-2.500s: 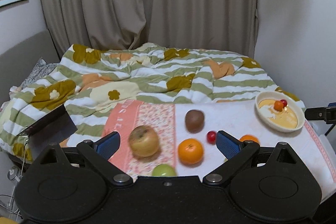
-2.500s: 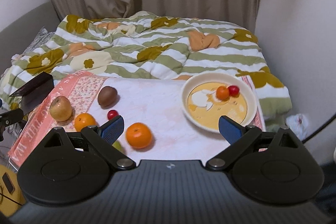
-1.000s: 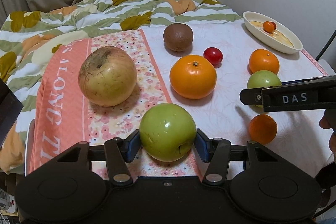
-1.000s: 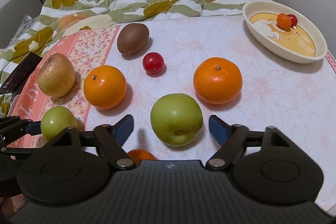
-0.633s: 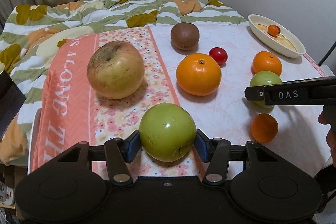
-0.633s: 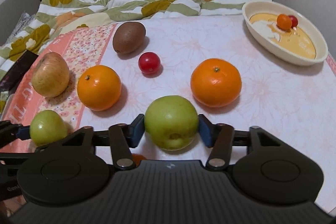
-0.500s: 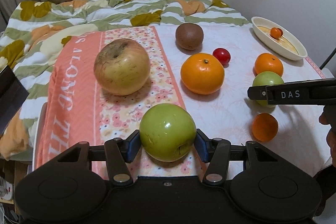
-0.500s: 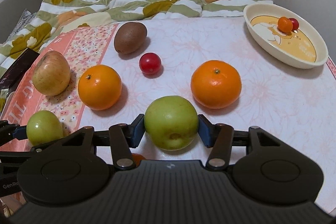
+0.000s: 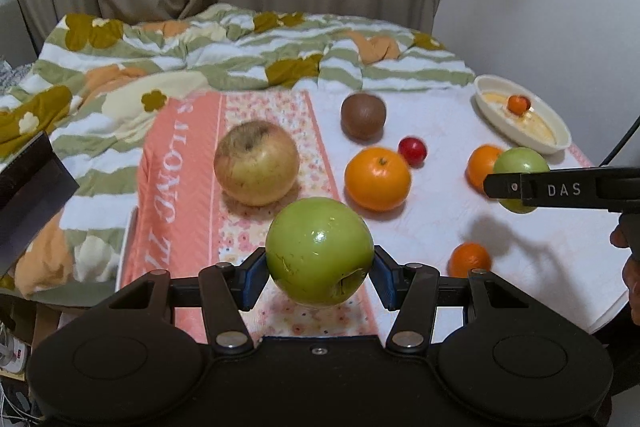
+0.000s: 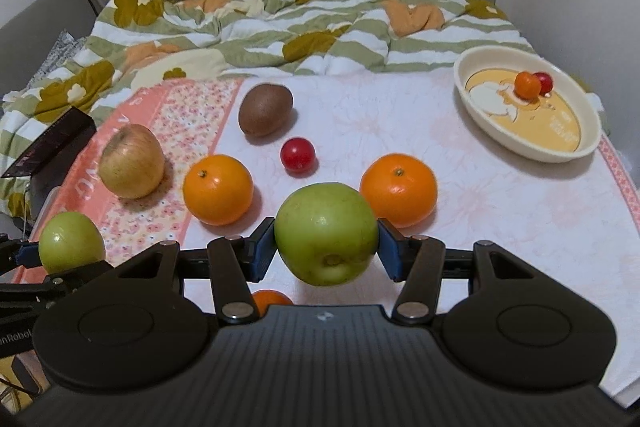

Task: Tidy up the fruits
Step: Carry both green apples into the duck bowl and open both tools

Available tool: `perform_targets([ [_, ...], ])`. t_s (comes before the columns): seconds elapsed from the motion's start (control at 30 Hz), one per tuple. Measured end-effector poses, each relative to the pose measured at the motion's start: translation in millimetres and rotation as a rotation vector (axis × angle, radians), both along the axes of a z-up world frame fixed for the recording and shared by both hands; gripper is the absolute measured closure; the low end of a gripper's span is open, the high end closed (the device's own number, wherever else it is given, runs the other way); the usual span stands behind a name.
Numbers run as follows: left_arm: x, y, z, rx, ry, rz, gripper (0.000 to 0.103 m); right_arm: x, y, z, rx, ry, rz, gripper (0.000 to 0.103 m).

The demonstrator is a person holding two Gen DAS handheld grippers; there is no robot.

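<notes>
Left wrist view: the left gripper (image 9: 319,273) pinches a glossy, scuffed green apple (image 9: 319,251) above the near edge of the cloth-covered surface (image 9: 440,211); round and smooth, it could squirt from the pads and knock the large russet-yellow apple (image 9: 256,163) beyond. Right wrist view: the right gripper (image 10: 326,251) clamps a second, matte green apple (image 10: 326,233), lifted near the surface's front edge, where a careless swing might clip the big orange (image 10: 398,190) before reaching the cream oval dish (image 10: 592,143) at the far right corner.
</notes>
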State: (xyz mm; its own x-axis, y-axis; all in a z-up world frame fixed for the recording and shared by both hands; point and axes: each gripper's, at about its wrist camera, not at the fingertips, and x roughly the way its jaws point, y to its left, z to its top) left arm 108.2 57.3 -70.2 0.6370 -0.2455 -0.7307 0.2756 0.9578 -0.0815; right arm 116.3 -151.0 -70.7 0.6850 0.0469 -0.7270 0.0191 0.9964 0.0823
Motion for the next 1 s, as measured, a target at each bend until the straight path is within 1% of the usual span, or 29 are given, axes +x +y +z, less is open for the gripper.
perform_targets([
  [0.2, -8, -12, 34, -0.018, -0.059, -0.007, 0.045, -18, -21, 34, 0.003, -0.039, -0.019, 0.035],
  [0.3, -10, -25, 46, 0.004, -0.093, -0.021, 0.045, -25, -38, 49, 0.001, -0.055, -0.026, 0.035],
  [0.47, -15, -52, 64, -0.001, -0.129, -0.024, 0.045, -34, -72, 67, 0.006, -0.087, -0.023, 0.035],
  [0.73, -19, -119, 83, -0.009, -0.16, 0.033, 0.045, -32, -145, 81, 0.004, -0.094, 0.026, 0.035],
  [1.0, -10, -193, 90, -0.042, -0.175, 0.085, 0.045, -14, -221, 87, 0.002, -0.121, 0.082, 0.035],
])
